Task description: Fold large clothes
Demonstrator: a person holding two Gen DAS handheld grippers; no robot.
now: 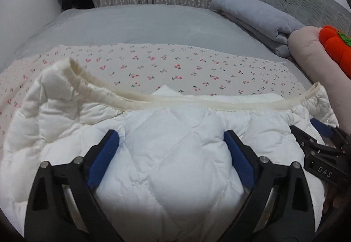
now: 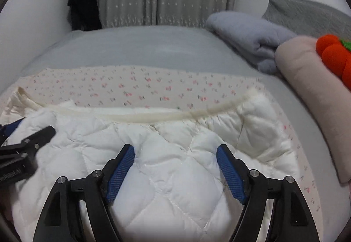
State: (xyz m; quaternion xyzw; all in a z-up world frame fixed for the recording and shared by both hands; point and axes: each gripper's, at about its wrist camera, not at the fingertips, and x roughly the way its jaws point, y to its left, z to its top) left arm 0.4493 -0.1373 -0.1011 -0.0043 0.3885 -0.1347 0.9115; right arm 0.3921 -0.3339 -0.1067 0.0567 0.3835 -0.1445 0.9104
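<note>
White quilted jacket (image 1: 171,154) bulges between both gaping claws; only the left view shows its puffed far-left corner.

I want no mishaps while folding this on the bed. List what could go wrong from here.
1. Both the left tongs and the right tongs stand open over the puffy white quilted garment; a shallow bite may catch only the top layer and slip.
2. The garment lies on a cherry-print cloth; a deep pinch could drag that cloth along.
3. The two tongs are close together, so they might collide.
</note>
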